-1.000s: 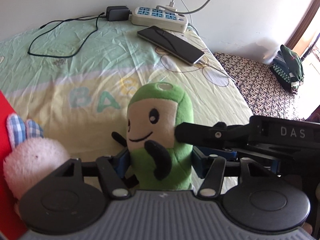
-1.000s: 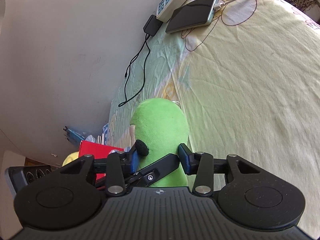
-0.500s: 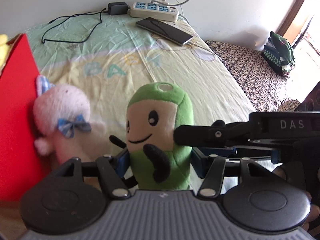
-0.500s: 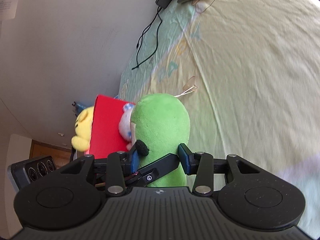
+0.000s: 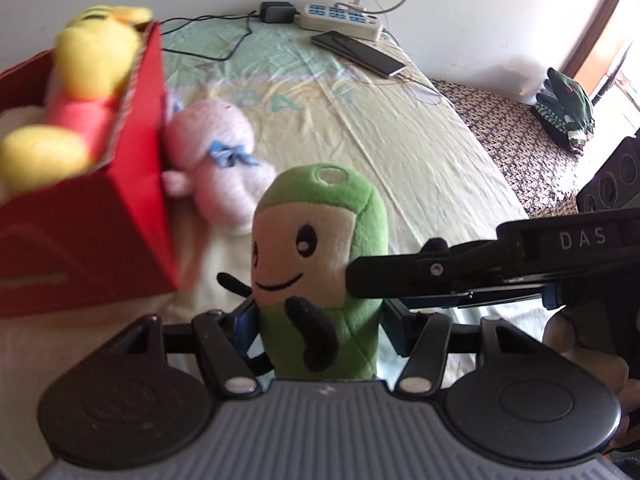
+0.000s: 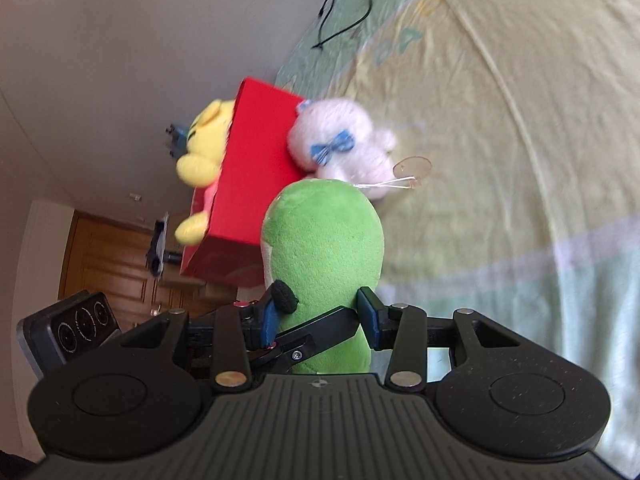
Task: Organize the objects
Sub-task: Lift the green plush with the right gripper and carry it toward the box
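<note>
A green plush toy with a smiling face stands upright above the bed, held from two sides. My left gripper is shut on its lower body. My right gripper is shut on it as well, and one of its black fingers crosses in from the right in the left wrist view. To the left is a red box holding a yellow plush. A pink plush with a blue bow lies on the sheet against the box wall. In the right wrist view the green plush hides part of the red box.
At the far end of the bed lie a power strip, a phone and a black charger with its cable. Patterned bedding and a green garment are at the right. A wooden door stands beyond the box.
Both grippers have carried the green plush back and to the left along the bed. The red box, the yellow plush in it and the pink plush have come fully into view.
</note>
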The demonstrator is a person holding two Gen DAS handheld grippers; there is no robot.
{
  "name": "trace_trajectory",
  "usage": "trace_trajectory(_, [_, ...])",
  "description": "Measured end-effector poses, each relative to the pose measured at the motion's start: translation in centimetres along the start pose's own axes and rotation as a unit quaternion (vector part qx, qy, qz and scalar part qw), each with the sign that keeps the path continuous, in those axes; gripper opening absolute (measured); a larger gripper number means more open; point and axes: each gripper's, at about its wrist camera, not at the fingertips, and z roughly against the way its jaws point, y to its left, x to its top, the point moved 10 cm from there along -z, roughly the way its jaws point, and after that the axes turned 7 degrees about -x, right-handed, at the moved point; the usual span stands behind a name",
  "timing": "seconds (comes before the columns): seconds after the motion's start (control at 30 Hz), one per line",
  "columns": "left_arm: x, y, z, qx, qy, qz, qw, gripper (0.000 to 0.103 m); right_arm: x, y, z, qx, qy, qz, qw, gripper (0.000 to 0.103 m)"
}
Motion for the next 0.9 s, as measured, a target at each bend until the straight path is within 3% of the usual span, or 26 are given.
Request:
trace_trajectory(0.27, [-2.4,2.5,4.7,0.036,-0.028,0.037,0.9982,0.06,-2.6,4.2,-1.9,0.028,0.051,0.051,0.997,0.044])
trace_trajectory(0.53, [-4.0,5.5,10.1,0.098,-0.068,0.07,0.9904,0.06,-4.8,9.4,-4.2,0.073,0.091,0.101,0.988,0.044])
trace_trajectory(0.9, [-4.0,9.5,16.4,0.124,-0.117,0.076,0.9824,0.06,-5.6,16.4,-7.2,0.099,0.086,0.144,0.981,0.044])
